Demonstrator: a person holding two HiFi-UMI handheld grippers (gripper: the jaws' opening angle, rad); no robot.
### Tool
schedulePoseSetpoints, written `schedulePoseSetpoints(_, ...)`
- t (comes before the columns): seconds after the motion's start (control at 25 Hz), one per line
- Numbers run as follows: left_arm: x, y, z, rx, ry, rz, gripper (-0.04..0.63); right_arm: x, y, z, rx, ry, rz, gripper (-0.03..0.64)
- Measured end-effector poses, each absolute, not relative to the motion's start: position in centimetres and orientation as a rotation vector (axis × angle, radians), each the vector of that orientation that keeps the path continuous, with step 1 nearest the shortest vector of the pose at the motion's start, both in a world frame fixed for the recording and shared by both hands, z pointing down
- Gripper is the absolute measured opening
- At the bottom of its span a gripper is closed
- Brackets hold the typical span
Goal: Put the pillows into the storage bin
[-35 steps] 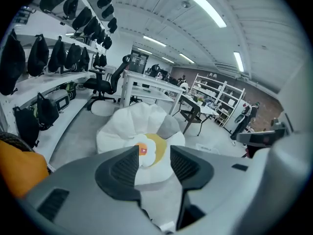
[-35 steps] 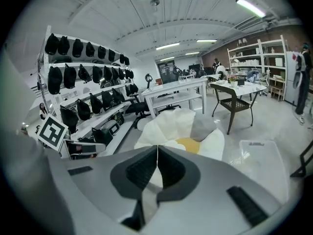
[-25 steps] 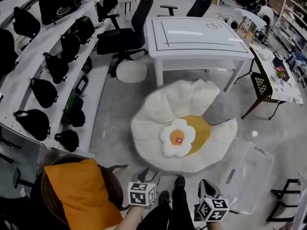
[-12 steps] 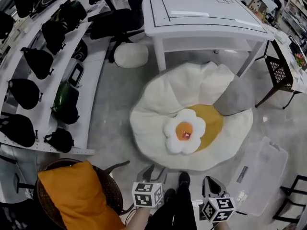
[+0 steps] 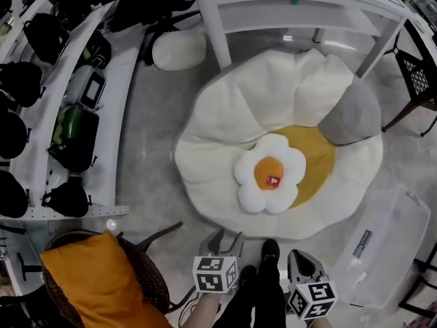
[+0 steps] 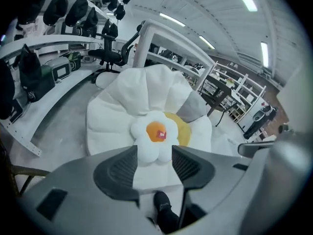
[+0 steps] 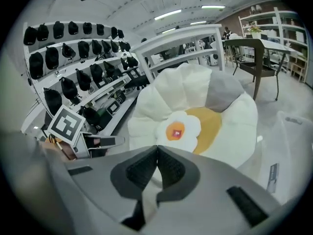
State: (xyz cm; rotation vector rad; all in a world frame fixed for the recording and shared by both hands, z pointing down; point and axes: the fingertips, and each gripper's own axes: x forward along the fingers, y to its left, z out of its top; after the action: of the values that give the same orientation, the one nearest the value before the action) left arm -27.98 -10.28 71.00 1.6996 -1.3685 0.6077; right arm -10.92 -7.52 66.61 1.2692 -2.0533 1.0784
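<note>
1. No pillow is held yet; the approach is judged to be the step in hand.
2. The left gripper is seen with jaws wide apart and nothing between the pads. The jaws of the right gripper are pressed together, empty.
3. The white flower-shaped plush pillow with orange centre lies on the big white petal-shaped floor cushion, ahead of both grippers. A grey soft pillow rests at its far right edge.
4. The clear plastic storage bin stands at right, just beside the cushion.
5. Next, the right jaws must be opened and the flower pillow pinched deeply, as soft stuffing may slip.
</note>
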Motion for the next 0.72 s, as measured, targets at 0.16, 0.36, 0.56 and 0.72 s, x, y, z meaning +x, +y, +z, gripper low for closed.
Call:
schedulePoseSetpoints(0.16, -27.2, -11.1, 75.1, 1.691, -1.355, 0.631, 0.198, -10.3, -8.4, 70.0, 1.257, -2.053, 1.074, 0.0)
schedulePoseSetpoints(0.36, -26.2, -12.2, 79.6, 1.693, -1.33, 0.663, 0.202, -9.8, -9.0, 73.6, 1.238, -2.056, 1.067, 0.0)
schedulePoseSetpoints(0.56, -25.6, -13.8, 83.8, 1.685, -1.326, 0.676, 0.21, -9.1, -9.4, 76.8, 1.229, -2.045, 1.066, 0.0)
schedulePoseSetpoints(0.72, -25.5, -15.2, 86.7, 1.682, -1.315, 0.71, 0.215, -8.5, -9.8, 78.8, 1.235, -2.032, 1.081, 0.0)
